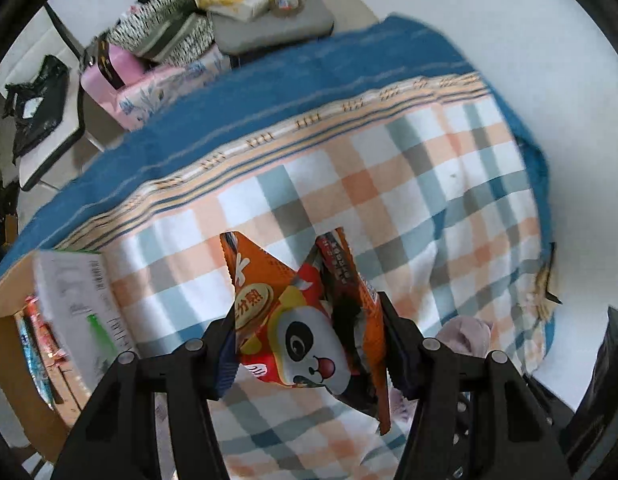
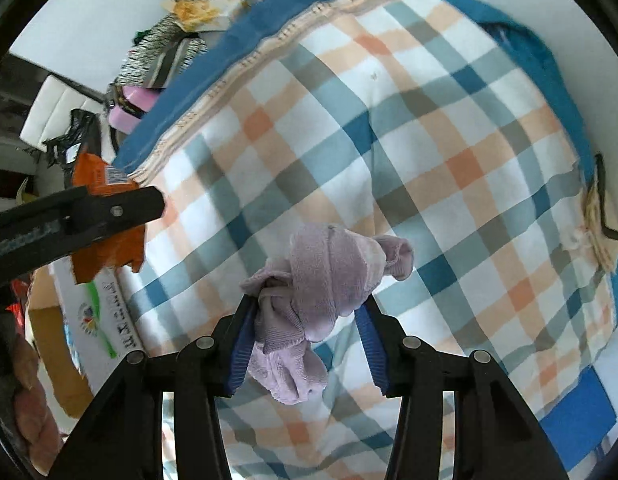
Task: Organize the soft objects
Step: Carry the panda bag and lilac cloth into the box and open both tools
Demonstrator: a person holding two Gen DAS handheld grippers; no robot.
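Sitting at far left, the box is waiting with its flap open. The left gripper is clamping an orange panda snack bag above the blanket; the right gripper is squeezing a lilac cloth. Probably both are heading boxward next, swinging left. The bag's print is too blurred to read.

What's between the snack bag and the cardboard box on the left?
Only bare checked blanket separates the snack bag from the cardboard box, per the left wrist view.
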